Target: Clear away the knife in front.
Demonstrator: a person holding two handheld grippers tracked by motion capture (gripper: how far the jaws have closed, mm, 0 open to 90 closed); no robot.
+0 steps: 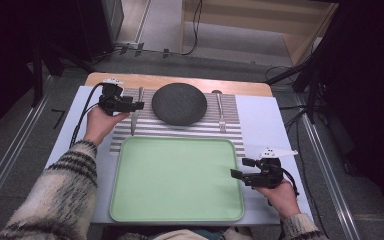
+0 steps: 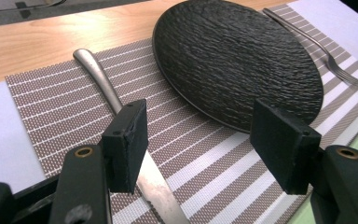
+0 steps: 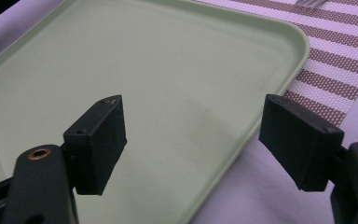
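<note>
jaws wide and empty on both grippers, left gripper (image 1: 139, 105) over knife (image 1: 134, 120) on striped placemat (image 1: 180, 131)

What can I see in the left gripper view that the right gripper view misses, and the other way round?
The left gripper view has the knife running under one open jaw of the left gripper, and the dark textured plate beside it. The right gripper view has the inside of the empty green tray, seen past the right gripper, whose jaws stand open with nothing between them. Both share the striped placemat and the fork at its edge.
</note>
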